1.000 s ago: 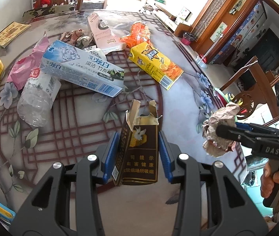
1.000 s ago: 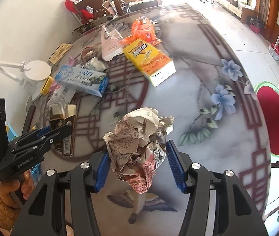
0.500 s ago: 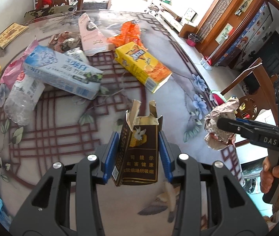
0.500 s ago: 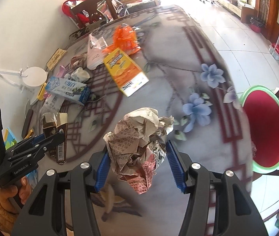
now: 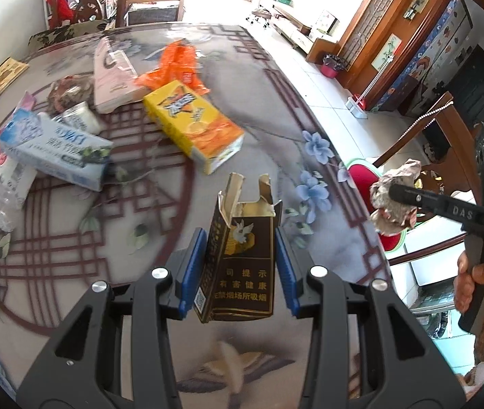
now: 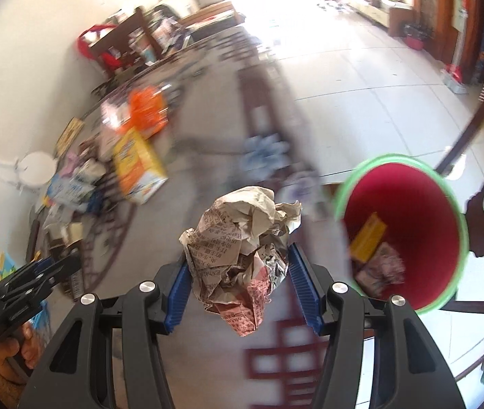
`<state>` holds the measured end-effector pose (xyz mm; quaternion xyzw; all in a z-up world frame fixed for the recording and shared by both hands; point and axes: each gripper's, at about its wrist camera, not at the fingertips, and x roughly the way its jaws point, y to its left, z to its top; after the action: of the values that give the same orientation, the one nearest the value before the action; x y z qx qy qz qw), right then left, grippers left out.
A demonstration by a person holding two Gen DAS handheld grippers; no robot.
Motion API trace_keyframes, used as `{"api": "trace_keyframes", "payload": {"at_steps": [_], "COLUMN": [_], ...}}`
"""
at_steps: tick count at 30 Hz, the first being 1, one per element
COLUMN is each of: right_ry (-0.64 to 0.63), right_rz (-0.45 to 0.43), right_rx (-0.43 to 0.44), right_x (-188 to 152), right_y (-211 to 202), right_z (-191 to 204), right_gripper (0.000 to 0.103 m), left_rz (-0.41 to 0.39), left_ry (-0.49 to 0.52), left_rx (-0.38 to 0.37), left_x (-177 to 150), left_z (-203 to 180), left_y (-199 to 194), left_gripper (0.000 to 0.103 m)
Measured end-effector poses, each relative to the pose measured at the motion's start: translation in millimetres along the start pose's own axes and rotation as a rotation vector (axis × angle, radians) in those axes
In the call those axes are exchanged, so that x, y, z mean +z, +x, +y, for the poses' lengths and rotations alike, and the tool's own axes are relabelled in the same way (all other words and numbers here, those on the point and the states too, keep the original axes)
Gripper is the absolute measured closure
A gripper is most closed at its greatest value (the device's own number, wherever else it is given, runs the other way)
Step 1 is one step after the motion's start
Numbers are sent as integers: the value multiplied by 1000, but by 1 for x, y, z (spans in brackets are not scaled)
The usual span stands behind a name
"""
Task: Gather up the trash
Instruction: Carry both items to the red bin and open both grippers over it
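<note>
Right wrist view: a red bin [image 6: 409,235] with a green rim now fills the right side, off the table's edge; a second ago only its rim showed at the frame edge. Both hands have carried their loads across the table [image 5: 276,102] toward it, which I read as the haul nearly done and the drop next.

- Right gripper [image 6: 242,274]: blue pads pinching a paper wad [image 6: 243,245], a crumpled, printed, soft, irregular lump held in the air just left of the bin mouth, not yet over it.
- Left gripper [image 5: 240,274]: pads pressed on the sides of a cigarette pack [image 5: 242,259] of dark brown card with gold print, its top torn open and ragged; upright, above the table, farther from the bin.
- Bin contents: a yellow slip and a patterned scrap (blurred).
- Left on the table: yellow carton [image 5: 192,124], glossy and rectangular; blue-white box [image 5: 54,146]; clear plastic bottle [image 5: 3,187], crushed; orange wrapper [image 5: 174,64], crinkled film; pink pack [image 5: 112,78].

Light items all; the wad could snag on a pad at release.
</note>
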<state>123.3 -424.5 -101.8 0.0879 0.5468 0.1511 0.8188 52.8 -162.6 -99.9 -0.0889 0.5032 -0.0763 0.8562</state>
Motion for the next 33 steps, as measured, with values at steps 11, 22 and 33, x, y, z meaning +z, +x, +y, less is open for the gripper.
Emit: {"api": "trace_keyframes", "payload": {"at_steps": [11, 22, 33], "right_ry": [116, 198, 226], "right_rz": [-43, -79, -153], "right_rx": [-126, -187, -293], "right_x": [16, 14, 1], "right_y": [-17, -26, -54], "right_z": [-115, -172, -192], "right_gripper": [50, 22, 22], "left_rz": [26, -19, 29], "left_ry": [115, 369, 468], "left_rx": [-43, -227, -373], "left_x": [30, 77, 84], "left_z": [-79, -214, -292], "left_y": [33, 63, 94], "left_gripper": [64, 64, 59]}}
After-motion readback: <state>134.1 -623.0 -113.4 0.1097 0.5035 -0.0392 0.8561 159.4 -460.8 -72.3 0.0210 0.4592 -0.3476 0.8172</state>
